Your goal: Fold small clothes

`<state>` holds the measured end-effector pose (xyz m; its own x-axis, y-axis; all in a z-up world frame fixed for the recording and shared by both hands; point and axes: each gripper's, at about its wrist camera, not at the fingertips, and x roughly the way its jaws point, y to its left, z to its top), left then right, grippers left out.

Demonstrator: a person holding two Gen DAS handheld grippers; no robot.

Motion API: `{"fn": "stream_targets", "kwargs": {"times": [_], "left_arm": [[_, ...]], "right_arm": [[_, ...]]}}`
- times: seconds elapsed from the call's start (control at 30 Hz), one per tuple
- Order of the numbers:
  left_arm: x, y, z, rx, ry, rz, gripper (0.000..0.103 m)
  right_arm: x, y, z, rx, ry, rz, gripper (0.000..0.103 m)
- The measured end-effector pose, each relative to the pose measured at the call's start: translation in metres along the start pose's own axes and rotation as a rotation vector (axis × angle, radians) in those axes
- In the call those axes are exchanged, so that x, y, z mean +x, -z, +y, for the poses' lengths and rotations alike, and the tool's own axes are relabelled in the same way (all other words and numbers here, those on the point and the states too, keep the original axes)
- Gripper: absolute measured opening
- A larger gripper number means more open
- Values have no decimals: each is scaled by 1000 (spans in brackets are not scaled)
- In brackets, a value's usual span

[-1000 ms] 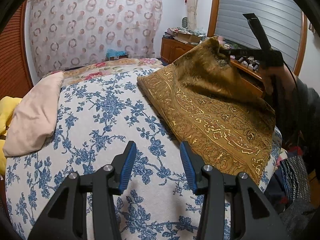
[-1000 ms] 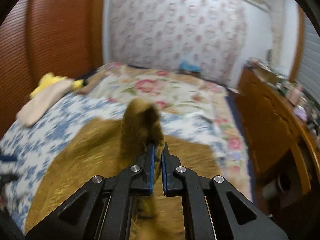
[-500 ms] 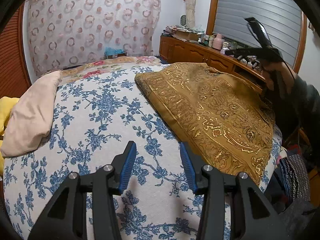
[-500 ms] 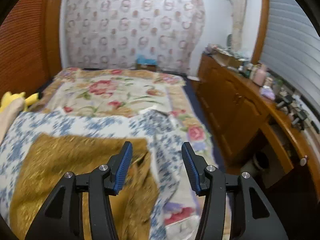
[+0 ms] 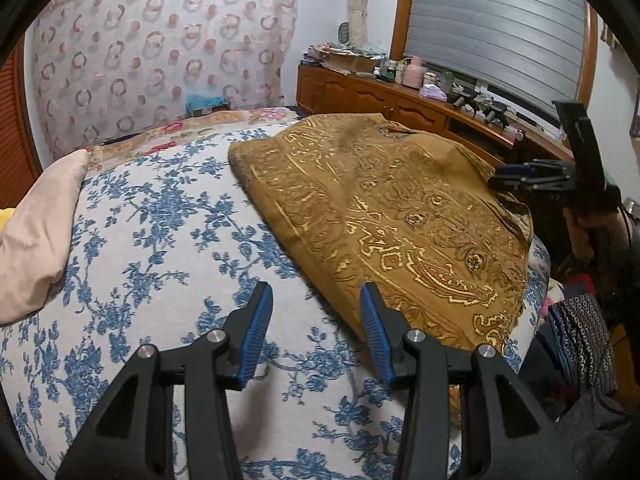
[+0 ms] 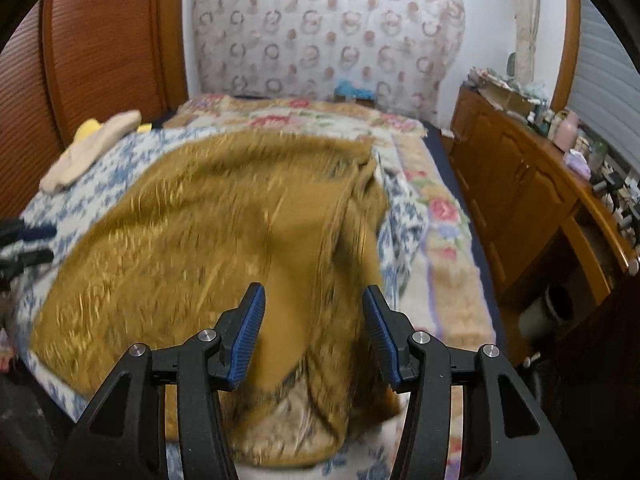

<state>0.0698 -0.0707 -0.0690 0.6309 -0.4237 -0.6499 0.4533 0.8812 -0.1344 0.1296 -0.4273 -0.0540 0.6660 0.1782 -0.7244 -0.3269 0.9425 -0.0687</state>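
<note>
A brown cloth with gold patterns (image 5: pixel 400 216) lies spread on the right side of the bed, one edge bunched. It also shows, blurred, in the right wrist view (image 6: pixel 224 224). My left gripper (image 5: pixel 316 320) is open and empty above the blue-flowered bedspread (image 5: pixel 168 240), just left of the cloth's near edge. My right gripper (image 6: pixel 312 320) is open and empty above the cloth's near right part. It also shows from the side in the left wrist view (image 5: pixel 516 178), at the cloth's far right edge.
A pale pink folded garment (image 5: pixel 36 220) lies at the bed's left, with something yellow (image 6: pixel 90 128) beside it. A wooden sideboard (image 6: pixel 520 184) with clutter runs along the right wall. Dark patterned clothes (image 5: pixel 580 332) hang off the bed's right.
My right gripper was shut on the cloth's lifted corner. It has opened and let go, and the cloth has dropped flat onto the bed. My left gripper has stayed open and still.
</note>
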Motion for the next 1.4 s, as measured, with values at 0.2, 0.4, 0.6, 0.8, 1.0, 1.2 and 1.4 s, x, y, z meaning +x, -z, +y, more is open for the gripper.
{"fn": "stream_targets", "kwargs": {"times": [0.2, 0.4, 0.6, 0.8, 1.0, 1.2, 1.4], "left_arm": [[2, -1, -4, 6, 7, 6, 44], [1, -2, -8, 4, 20, 6, 44], [-1, 0, -15, 8, 54, 12, 44], [7, 6, -25, 25, 72, 45, 44], [13, 10, -27, 20, 74, 75, 44], [17, 13, -29, 19, 77, 96, 44], [19, 16, -30, 17, 102, 114, 44]], "right_arm": [[14, 19, 2, 6, -5, 48, 26], [-14, 17, -4, 47, -76, -29, 3], [-44, 21, -23, 101, -10, -71, 3], [-33, 29, -21, 114, 27, -37, 3], [-40, 27, -16, 93, 88, -75, 23], [-47, 27, -6, 59, 79, -100, 51], [-40, 34, 21, 11, 1, -88, 57]]}}
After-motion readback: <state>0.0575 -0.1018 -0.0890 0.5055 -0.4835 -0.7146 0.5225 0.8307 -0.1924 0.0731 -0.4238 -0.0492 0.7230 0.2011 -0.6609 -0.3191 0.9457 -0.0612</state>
